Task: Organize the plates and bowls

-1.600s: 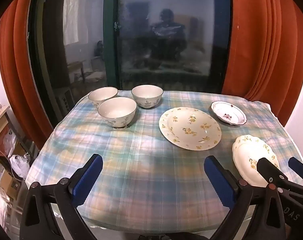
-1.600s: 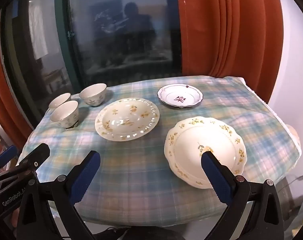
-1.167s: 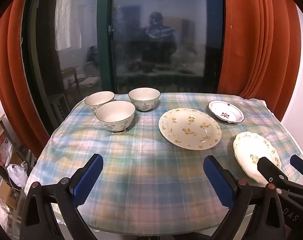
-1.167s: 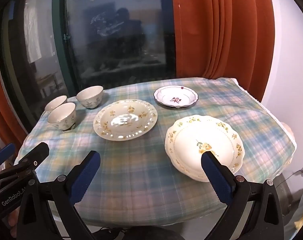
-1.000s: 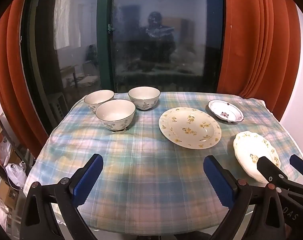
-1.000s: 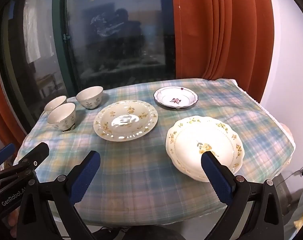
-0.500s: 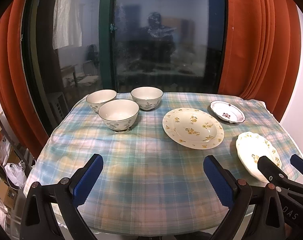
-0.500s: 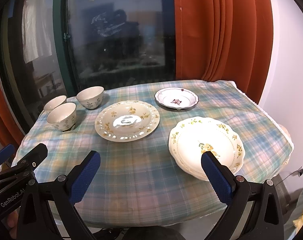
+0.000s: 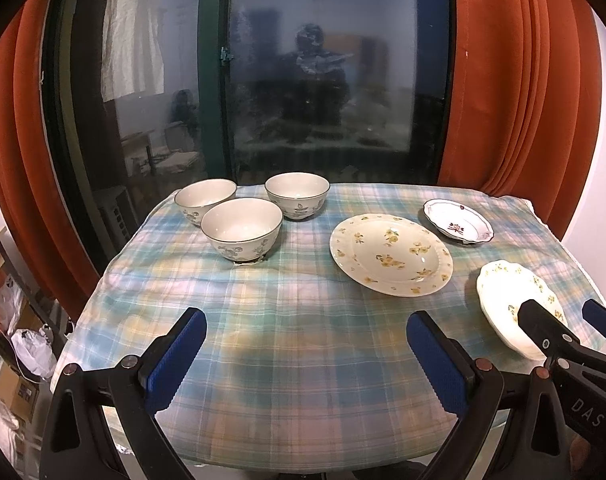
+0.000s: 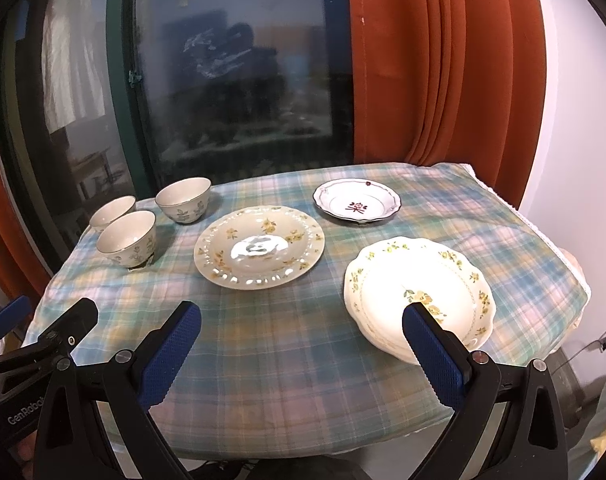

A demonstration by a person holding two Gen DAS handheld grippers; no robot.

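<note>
Three white floral bowls stand at the table's far left: the near bowl (image 9: 242, 229), the far-left bowl (image 9: 205, 201) and the far bowl (image 9: 297, 195). A large yellow-flowered plate (image 9: 391, 253) lies in the middle, also in the right wrist view (image 10: 259, 246). A small red-flowered plate (image 9: 458, 226) lies far right. A scalloped plate (image 10: 419, 296) lies near right. My left gripper (image 9: 307, 360) is open and empty over the front of the table. My right gripper (image 10: 303, 352) is open and empty, its right finger (image 10: 435, 356) over the scalloped plate's near rim.
The table has a plaid cloth (image 9: 303, 340). A dark glass door (image 9: 323, 80) and orange curtains (image 9: 523, 100) stand behind it. Boxes and bags (image 9: 19, 352) lie on the floor at the left. The right table edge (image 10: 563, 264) drops off near a white wall.
Both grippers have risen and drawn back slightly, so the table sits a little lower and farther in both views. Nothing on the table has moved. Both stay open.
</note>
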